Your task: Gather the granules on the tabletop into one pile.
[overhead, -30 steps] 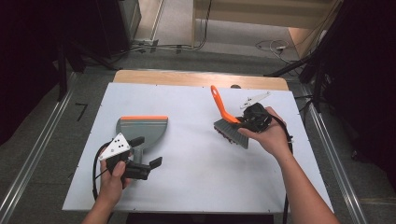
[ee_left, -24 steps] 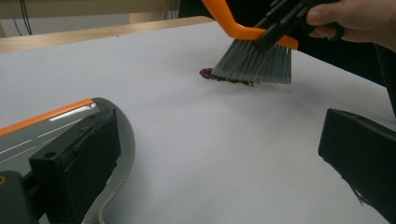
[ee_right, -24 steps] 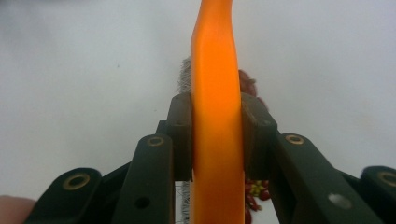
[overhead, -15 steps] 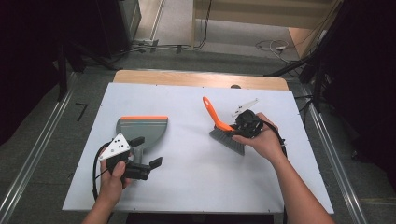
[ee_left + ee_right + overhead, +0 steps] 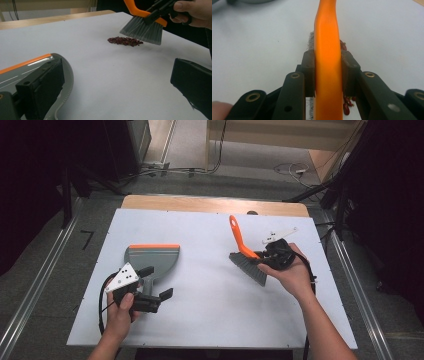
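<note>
Nearest the person's edge of the counter (image 5: 210, 320), the left gripper (image 5: 150, 287) sits low by the dustpan (image 5: 151, 257). From the left gripper view its jaws stand well apart: one black jaw lies just at or on the pan's grey handle end, the other hangs free over bare white surface. Nothing is clamped; whether the near jaw touches the pan I cannot tell for sure at this angle. The dustpan lies flat, orange lip toward the far side, not yet brought to the debris.

Farther out and to the right, the right gripper (image 5: 260, 257) has its jaws clamped on the orange handle of the brush (image 5: 247, 262), pads pressing both sides as the right gripper view shows. The grey bristles (image 5: 142, 31) hang tilted just above and beside the small heap of dark red crumbs (image 5: 125, 41), apparently not quite on the counter.

Judgement on progress: brush is picked up and positioned, crumbs already lie in one compact heap. Left to do: grip the dustpan, bring it beside the heap, sweep the crumbs in. Pan and heap are well apart now.
</note>
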Action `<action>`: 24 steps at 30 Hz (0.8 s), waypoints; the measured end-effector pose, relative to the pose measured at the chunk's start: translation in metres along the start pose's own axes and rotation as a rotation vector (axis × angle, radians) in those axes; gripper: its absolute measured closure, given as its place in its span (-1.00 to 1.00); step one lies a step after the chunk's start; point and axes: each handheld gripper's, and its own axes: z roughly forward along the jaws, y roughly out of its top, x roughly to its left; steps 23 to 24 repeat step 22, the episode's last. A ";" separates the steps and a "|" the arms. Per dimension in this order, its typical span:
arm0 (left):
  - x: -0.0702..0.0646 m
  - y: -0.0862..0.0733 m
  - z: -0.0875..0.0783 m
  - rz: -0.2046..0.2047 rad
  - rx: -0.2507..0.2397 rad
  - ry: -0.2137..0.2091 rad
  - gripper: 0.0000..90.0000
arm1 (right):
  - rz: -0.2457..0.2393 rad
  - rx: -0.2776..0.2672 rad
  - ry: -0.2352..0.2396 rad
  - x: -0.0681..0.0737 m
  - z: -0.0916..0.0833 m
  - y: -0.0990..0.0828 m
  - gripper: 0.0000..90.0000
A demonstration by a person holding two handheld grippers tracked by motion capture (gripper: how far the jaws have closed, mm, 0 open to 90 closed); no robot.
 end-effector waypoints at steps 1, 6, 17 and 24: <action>0.000 0.000 0.000 -0.002 0.000 0.002 -1.00 | 0.010 -0.008 0.001 0.001 -0.003 -0.003 0.51; 0.000 0.000 -0.001 -0.002 -0.003 0.004 -1.00 | 0.068 -0.061 -0.011 0.002 -0.021 -0.021 0.51; -0.001 0.000 -0.001 0.004 -0.009 0.008 -1.00 | 0.158 -0.140 -0.030 0.000 -0.049 -0.070 0.51; 0.000 0.001 -0.003 0.003 -0.014 0.007 -1.00 | 0.220 -0.175 -0.029 -0.004 -0.064 -0.094 0.51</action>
